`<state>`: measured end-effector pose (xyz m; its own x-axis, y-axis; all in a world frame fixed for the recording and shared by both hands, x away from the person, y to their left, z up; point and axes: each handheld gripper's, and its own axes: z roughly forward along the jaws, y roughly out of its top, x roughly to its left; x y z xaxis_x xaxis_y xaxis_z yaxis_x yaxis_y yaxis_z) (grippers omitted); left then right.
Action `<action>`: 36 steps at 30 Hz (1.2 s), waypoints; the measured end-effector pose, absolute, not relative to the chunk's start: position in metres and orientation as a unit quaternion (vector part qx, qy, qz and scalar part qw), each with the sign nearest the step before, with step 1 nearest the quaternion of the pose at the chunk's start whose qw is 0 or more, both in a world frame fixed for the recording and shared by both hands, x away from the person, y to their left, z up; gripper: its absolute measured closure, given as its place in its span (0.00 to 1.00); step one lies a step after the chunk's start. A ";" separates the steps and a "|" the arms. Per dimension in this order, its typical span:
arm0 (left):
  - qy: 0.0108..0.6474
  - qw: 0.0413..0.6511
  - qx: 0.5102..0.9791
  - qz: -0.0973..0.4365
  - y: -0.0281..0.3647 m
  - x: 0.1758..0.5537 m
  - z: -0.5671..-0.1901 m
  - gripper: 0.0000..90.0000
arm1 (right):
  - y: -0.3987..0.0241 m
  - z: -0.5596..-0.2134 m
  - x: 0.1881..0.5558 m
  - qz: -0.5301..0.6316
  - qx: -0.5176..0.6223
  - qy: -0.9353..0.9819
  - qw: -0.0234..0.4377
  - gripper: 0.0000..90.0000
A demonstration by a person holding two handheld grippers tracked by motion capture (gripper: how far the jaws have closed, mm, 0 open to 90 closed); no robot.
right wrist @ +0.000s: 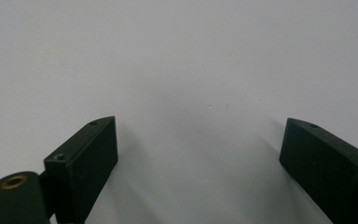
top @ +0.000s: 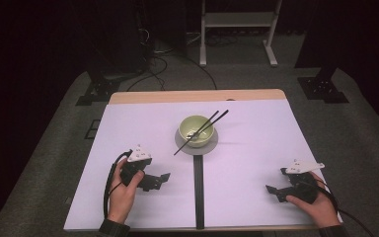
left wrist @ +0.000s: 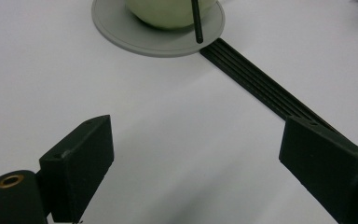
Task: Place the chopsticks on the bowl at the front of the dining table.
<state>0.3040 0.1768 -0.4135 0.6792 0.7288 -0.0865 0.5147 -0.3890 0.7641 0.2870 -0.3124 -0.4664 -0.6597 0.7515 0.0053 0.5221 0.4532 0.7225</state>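
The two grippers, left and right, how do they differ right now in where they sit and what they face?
The left gripper sits left of the black strip, nearer the bowl; the right gripper sits far right, near the table's front corner. In its own view, the left gripper faces the grey plate, bowl and a chopstick; the right gripper faces bare white tabletop. Both are open, hold nothing, and are held low over the table.

The right tongs [right wrist: 198,168] are wide apart with nothing between the two black jaws, just above the white counter [right wrist: 177,56].
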 end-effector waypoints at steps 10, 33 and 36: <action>0.359 0.392 0.838 0.122 0.148 0.300 -0.428 0.10 | -0.312 -0.466 0.287 0.359 0.380 0.837 0.160 0.11; 0.340 0.376 0.853 0.121 0.096 0.293 -0.451 0.10 | -0.312 -0.466 0.287 0.358 0.380 0.838 0.160 0.11; 0.338 0.373 0.855 0.123 0.092 0.293 -0.453 0.10 | -0.312 -0.466 0.287 0.358 0.380 0.838 0.160 0.11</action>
